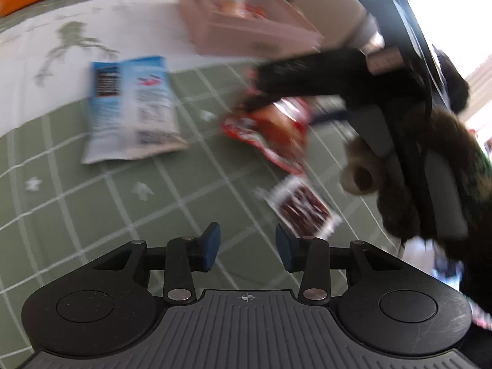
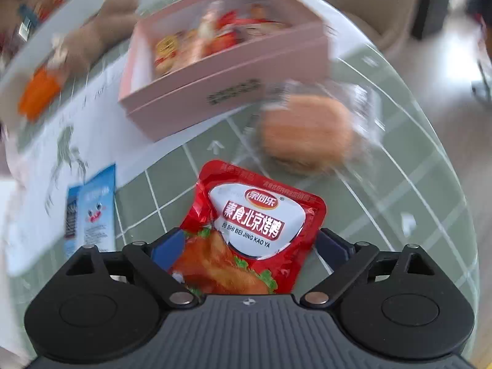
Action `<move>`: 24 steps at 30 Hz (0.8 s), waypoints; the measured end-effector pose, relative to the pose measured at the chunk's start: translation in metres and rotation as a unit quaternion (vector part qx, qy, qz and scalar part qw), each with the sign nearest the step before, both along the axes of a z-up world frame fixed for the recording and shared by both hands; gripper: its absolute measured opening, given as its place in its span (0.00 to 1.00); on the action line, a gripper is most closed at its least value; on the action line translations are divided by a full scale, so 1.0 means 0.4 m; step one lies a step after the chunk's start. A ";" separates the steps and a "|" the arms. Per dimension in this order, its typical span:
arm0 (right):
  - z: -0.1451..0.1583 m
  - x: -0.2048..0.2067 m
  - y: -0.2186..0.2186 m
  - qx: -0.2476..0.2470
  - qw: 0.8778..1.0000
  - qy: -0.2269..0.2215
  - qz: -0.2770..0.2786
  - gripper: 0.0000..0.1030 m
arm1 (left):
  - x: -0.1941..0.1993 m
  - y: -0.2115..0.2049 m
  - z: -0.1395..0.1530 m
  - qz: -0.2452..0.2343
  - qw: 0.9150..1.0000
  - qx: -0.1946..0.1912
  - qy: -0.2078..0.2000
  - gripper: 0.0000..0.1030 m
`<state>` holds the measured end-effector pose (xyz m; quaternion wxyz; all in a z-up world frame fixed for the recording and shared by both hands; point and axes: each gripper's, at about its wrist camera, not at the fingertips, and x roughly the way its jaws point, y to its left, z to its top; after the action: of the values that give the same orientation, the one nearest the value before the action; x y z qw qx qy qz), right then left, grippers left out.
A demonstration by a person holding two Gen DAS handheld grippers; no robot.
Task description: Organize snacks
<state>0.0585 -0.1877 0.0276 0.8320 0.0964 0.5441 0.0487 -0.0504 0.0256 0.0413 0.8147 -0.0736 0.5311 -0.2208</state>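
Broadly, a round bench (image 2: 415, 160) fills both views, covered in a smooth sage-green cloth (image 1: 101, 203) ruled with thin white grid lines and small white arrows, with a white printed panel across its far part. On that far part sits a pink box (image 2: 233, 92), rectangular, matte, cardboard-like, with straight walls; glossy wrapped snacks in red, orange and yellow lie inside it, too blurred to tell apart. Just beside the box's near corner lies a round, golden-brown bun in crinkled clear wrap (image 2: 307, 132). A flat blue-and-white packet (image 1: 132, 107), rectangular with a crimped bottom seam, lies on the cloth, well apart from the others. A brown plush toy (image 2: 101, 27) and something orange (image 2: 40, 95) lie at the far edge, soft and blurred.

Between the blue pads of the right claw (image 2: 250, 246) stands a red foil pouch (image 2: 261, 212), shiny and creased, with rounded corners and a white label. Those jaws stand wide apart, and I cannot tell whether either pad touches the foil. From the left wrist view the same pouch hangs crumpled under the other black tool.

Ahead of the left claw (image 1: 247, 247) lies a small dark red sachet (image 1: 303, 209) with serrated white ends. Its blue pads stand partly apart, with only cloth between them.
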 end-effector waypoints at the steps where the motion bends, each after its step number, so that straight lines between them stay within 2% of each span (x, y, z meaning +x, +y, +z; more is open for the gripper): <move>1: 0.009 -0.011 -0.001 -0.004 1.000 -0.006 0.029 0.86 | -0.003 -0.011 -0.003 -0.014 1.000 -0.003 0.005 0.42; 4: 0.042 -0.086 -0.047 -0.027 0.996 -0.046 0.067 0.83 | 0.001 -0.044 -0.020 -0.043 0.998 -0.023 0.028 0.41; 5: 0.049 -0.118 -0.065 -0.037 0.994 -0.057 0.083 0.74 | 0.004 -0.057 -0.025 -0.048 0.998 -0.026 0.033 0.40; 6: 0.048 -0.136 -0.079 -0.047 0.992 -0.058 0.097 0.56 | 0.006 -0.069 -0.029 -0.051 0.998 -0.028 0.035 0.40; 8: 0.036 -0.176 -0.109 -0.067 0.990 -0.045 0.112 0.33 | 0.012 -0.095 -0.032 -0.062 0.997 -0.027 0.036 0.40; 9: 0.027 -0.191 -0.126 -0.062 0.991 -0.036 0.110 0.30 | 0.015 -0.111 -0.032 -0.070 0.997 -0.023 0.034 0.40; 13: 0.001 -0.211 -0.161 -0.052 0.995 -0.034 0.077 0.28 | 0.009 -0.173 -0.009 -0.098 0.995 0.019 -0.005 0.36; 16: 0.003 -0.218 -0.208 -0.045 0.998 -0.039 0.037 0.29 | -0.001 -0.225 0.020 -0.130 0.989 0.048 -0.046 0.36; 18: 0.000 -0.219 -0.239 -0.051 0.998 -0.045 0.014 0.30 | -0.013 -0.274 0.022 -0.170 0.979 0.082 -0.071 0.36; 21: 0.003 -0.216 -0.278 -0.057 0.997 -0.050 -0.008 0.38 | -0.038 -0.334 -0.005 -0.223 0.958 0.148 -0.098 0.34; 23: 0.010 -0.214 -0.300 -0.051 0.997 -0.054 -0.017 0.42 | -0.051 -0.345 -0.016 -0.236 0.949 0.176 -0.112 0.33; 24: 0.012 -0.213 -0.307 -0.048 0.997 -0.056 -0.018 0.47 | -0.051 -0.338 -0.017 -0.233 0.948 0.186 -0.113 0.31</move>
<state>-0.0267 -0.3106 0.0323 0.8658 0.0636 0.4962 0.0126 -0.0707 -0.1094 0.0343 0.7946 0.2303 0.4695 -0.3086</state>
